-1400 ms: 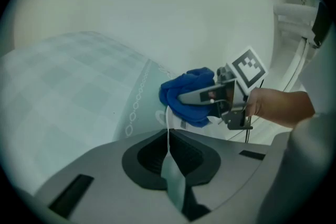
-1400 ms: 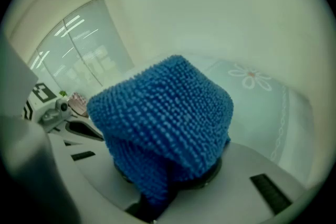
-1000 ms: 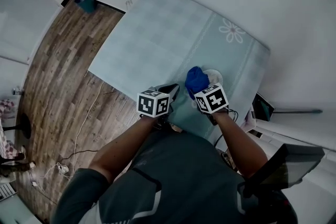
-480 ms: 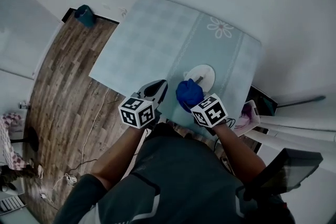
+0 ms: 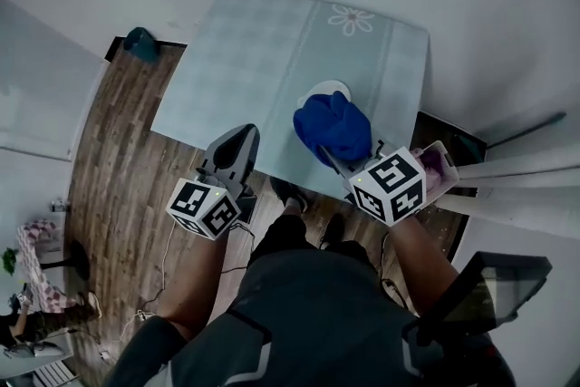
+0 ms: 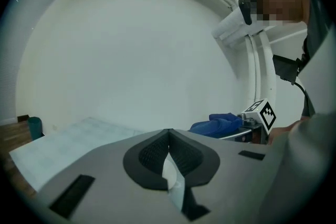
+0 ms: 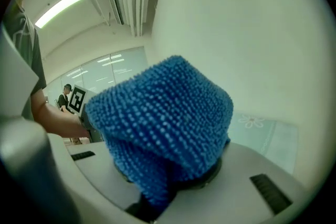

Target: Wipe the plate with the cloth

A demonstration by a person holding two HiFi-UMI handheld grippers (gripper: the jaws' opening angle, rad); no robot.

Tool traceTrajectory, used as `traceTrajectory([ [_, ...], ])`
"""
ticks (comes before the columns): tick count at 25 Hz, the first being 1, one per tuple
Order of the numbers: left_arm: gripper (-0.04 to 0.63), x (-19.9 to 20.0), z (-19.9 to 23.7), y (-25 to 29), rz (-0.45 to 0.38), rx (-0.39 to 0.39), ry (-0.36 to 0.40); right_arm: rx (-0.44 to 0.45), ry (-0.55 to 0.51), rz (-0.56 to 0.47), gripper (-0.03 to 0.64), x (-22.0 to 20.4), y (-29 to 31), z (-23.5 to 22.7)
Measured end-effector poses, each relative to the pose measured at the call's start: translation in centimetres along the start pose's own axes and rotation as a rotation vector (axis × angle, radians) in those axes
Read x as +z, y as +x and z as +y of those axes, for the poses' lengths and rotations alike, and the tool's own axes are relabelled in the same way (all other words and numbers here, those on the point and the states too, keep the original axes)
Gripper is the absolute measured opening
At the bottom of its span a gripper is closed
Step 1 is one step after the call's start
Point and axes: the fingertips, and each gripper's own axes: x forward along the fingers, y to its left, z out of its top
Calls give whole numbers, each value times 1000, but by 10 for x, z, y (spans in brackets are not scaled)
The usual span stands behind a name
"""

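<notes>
A: Gripping anything, the right gripper (image 5: pixel 332 155)?
B: Pinching the bunched blue cloth (image 5: pixel 333 124). The plate (image 5: pixel 324 88) peeks out just above it in frame, on the table (image 5: pixel 245 50). It lies flat and round, with no long axis.
A: And the left gripper (image 5: pixel 241 140)?
B: Pressed together, empty, lower left of the plate. The right is nearer.

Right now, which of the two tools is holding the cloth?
The right tool, clamped on the blue cloth; the left tool is shut with no cloth in it.
</notes>
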Motion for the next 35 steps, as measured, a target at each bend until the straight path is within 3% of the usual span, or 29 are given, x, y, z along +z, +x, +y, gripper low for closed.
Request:
traceTrajectory([
  [7,9,27,-28,-26,-46,-33,62,-98,-42,-182,69,42,-45,23],
  [13,9,53,-13,-53,-86,-23,92,-241,-65,-280,69,67,-58,42],
  [24,9,80,3,-80,-111,-86,143,-419,-57,-292,69,75,-67,64],
  [35,9,86,-1,-73,-125,-100,145,-460,-64,-312,69,80,-76,64],
])
